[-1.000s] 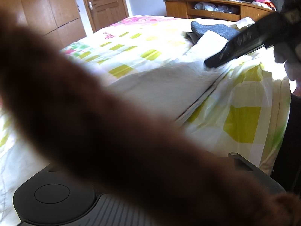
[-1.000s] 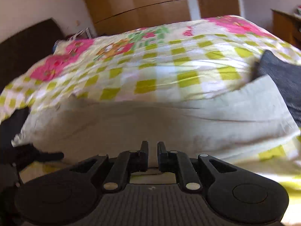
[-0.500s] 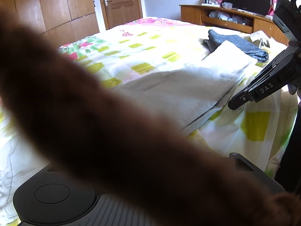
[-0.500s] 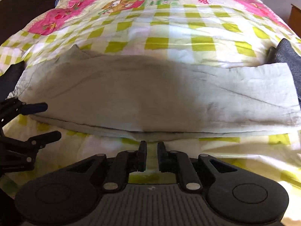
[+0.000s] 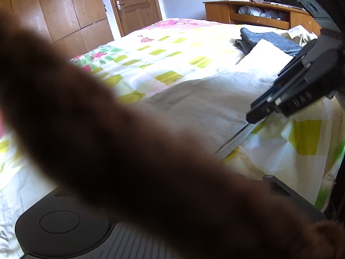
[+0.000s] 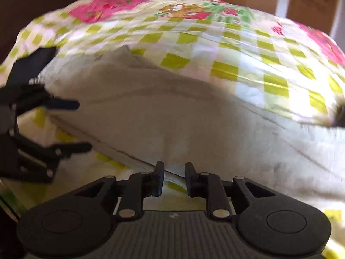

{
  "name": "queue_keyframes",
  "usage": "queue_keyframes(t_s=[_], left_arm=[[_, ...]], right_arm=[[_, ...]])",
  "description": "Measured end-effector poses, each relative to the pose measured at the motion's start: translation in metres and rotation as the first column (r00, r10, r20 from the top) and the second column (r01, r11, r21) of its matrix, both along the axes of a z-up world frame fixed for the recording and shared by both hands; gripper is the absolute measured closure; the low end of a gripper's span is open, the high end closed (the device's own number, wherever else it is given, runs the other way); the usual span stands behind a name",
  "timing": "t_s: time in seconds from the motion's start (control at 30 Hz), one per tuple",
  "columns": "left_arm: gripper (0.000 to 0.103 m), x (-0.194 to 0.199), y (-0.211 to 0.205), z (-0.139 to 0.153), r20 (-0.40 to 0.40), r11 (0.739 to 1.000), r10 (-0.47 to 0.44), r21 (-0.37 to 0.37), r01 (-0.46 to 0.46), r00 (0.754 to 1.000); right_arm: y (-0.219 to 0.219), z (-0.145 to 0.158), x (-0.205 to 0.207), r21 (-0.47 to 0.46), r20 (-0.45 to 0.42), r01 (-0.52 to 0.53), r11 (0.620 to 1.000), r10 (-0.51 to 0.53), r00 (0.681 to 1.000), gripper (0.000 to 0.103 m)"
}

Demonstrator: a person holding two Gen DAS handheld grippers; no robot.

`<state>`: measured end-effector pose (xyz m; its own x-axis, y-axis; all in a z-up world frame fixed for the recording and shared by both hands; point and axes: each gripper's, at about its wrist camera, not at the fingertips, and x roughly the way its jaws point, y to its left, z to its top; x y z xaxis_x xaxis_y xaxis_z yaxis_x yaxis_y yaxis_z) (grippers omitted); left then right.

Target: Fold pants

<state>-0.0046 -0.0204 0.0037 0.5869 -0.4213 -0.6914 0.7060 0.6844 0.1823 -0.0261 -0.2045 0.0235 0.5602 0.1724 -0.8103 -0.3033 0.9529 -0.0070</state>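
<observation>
The bed point(image 5: 306, 133) fills most of both my views, its quilt checked in yellow-green and white with pink flower prints toward the top of the right wrist frame. Across the middle of that frame lie the pants point(image 6: 194, 129), pale beige and spread flat on the quilt, running from the left edge to the lower right; on my left wrist camera the same pants point(image 5: 204, 99) cross the centre toward the upper right. A blurred brown fuzzy shape point(image 5: 107, 140) lies right over my left lens, from the upper left to the lower right corner, and hides my left gripper's fingers there. In the right wrist view I see the left gripper point(image 6: 83, 126) at the left edge, its two fingers spread wide, one over the pants' end and one over the quilt below it. My right gripper point(image 6: 173, 179) sits at bottom centre with a narrow gap between its fingers, nothing held, right at the near hem of the pants; whether it touches I cannot tell. From the left camera it point(image 5: 252, 116) comes in from the right edge, tip at the pants' edge. A grey folded garment point(image 5: 269, 40) lies at the upper right, beyond the pants. Behind stand a wooden door point(image 5: 133, 4) and a low cabinet point(image 5: 217, 13).
</observation>
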Motion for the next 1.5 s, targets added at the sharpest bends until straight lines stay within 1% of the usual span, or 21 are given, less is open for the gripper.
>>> queue_keyframes(t_s=[0.03, 0.1, 0.17, 0.27, 0.37, 0.47, 0.5, 0.53, 0.67, 0.77, 0.9, 0.97, 1.03, 1.1, 1.2, 1.27, 1.33, 1.5], left_arm=[[0.033, 0.002, 0.002, 0.000, 0.003, 1.000, -0.002, 0.011, 0.002, 1.000], [0.033, 0.006, 0.004, -0.002, 0.001, 1.000, -0.006, 0.031, 0.006, 1.000], [0.033, 0.008, 0.002, -0.005, 0.002, 0.999, -0.018, 0.041, 0.018, 1.000], [0.033, 0.011, -0.006, -0.013, 0.008, 0.997, -0.043, 0.067, 0.042, 0.999], [0.033, 0.012, -0.012, -0.019, 0.013, 0.994, -0.070, 0.085, 0.068, 0.997], [0.033, 0.010, -0.010, -0.017, 0.034, 0.993, -0.082, 0.089, 0.079, 0.996], [0.033, 0.011, -0.008, -0.016, 0.041, 0.994, -0.077, 0.086, 0.073, 0.996], [0.033, 0.012, -0.007, -0.015, 0.042, 0.995, -0.068, 0.078, 0.065, 0.997], [0.033, 0.025, -0.002, -0.009, 0.028, 1.000, -0.015, 0.026, 0.015, 0.999], [0.033, 0.031, 0.001, -0.005, 0.021, 1.000, 0.006, 0.007, -0.006, 1.000], [0.033, 0.030, -0.003, -0.010, 0.023, 0.999, -0.018, 0.033, 0.017, 1.000], [0.033, 0.028, -0.004, -0.010, 0.012, 0.999, -0.033, 0.024, 0.032, 0.999], [0.033, 0.025, -0.005, -0.011, 0.001, 0.999, -0.048, 0.023, 0.048, 0.999], [0.033, 0.020, -0.008, -0.016, 0.006, 0.997, -0.065, 0.051, 0.065, 0.998], [0.033, 0.013, -0.010, -0.018, 0.019, 0.994, -0.087, 0.073, 0.085, 0.996], [0.033, 0.012, -0.011, -0.017, 0.016, 0.993, -0.098, 0.074, 0.097, 0.995], [0.033, 0.011, -0.012, -0.016, 0.010, 0.991, -0.114, 0.074, 0.113, 0.993], [0.033, 0.008, -0.015, -0.016, 0.012, 0.988, -0.139, 0.073, 0.138, 0.990]], right_arm=[[0.007, -0.002, -0.001, -0.046, 0.007, -0.055, 0.997, 0.056, 0.998, 0.066], [0.018, -0.006, -0.003, -0.113, 0.022, -0.133, 0.985, 0.136, 0.990, 0.065], [0.026, -0.010, -0.003, -0.144, 0.027, -0.180, 0.973, 0.185, 0.982, 0.064], [0.038, -0.020, 0.001, -0.184, 0.011, -0.237, 0.954, 0.243, 0.970, 0.064], [0.046, -0.028, 0.000, -0.256, 0.005, -0.296, 0.920, 0.307, 0.952, 0.063], [0.047, -0.026, -0.006, -0.303, 0.007, -0.347, 0.888, 0.366, 0.930, 0.061], [0.045, -0.026, -0.006, -0.310, 0.009, -0.349, 0.884, 0.370, 0.929, 0.058], [0.044, -0.027, -0.005, -0.312, 0.005, -0.344, 0.886, 0.364, 0.932, 0.057], [0.037, -0.023, 0.005, -0.262, -0.003, -0.305, 0.915, 0.316, 0.949, 0.057], [0.033, -0.015, 0.006, -0.237, 0.007, -0.295, 0.925, 0.305, 0.952, 0.057], [0.023, -0.004, 0.005, -0.194, 0.011, -0.263, 0.945, 0.270, 0.963, 0.057], [0.017, 0.000, 0.005, -0.174, 0.028, -0.238, 0.955, 0.247, 0.969, 0.057], [0.016, -0.004, 0.005, -0.194, 0.040, -0.217, 0.957, 0.228, 0.973, 0.057], [0.021, -0.014, 0.006, -0.238, 0.033, -0.216, 0.947, 0.230, 0.973, 0.057], [0.026, -0.021, 0.001, -0.280, 0.029, -0.254, 0.926, 0.272, 0.962, 0.058], [0.028, -0.021, -0.002, -0.307, 0.039, -0.273, 0.912, 0.298, 0.954, 0.057], [0.030, -0.022, -0.002, -0.329, 0.028, -0.291, 0.898, 0.318, 0.948, 0.057], [0.041, -0.028, -0.008, -0.397, 0.032, -0.357, 0.845, 0.402, 0.915, 0.057]])
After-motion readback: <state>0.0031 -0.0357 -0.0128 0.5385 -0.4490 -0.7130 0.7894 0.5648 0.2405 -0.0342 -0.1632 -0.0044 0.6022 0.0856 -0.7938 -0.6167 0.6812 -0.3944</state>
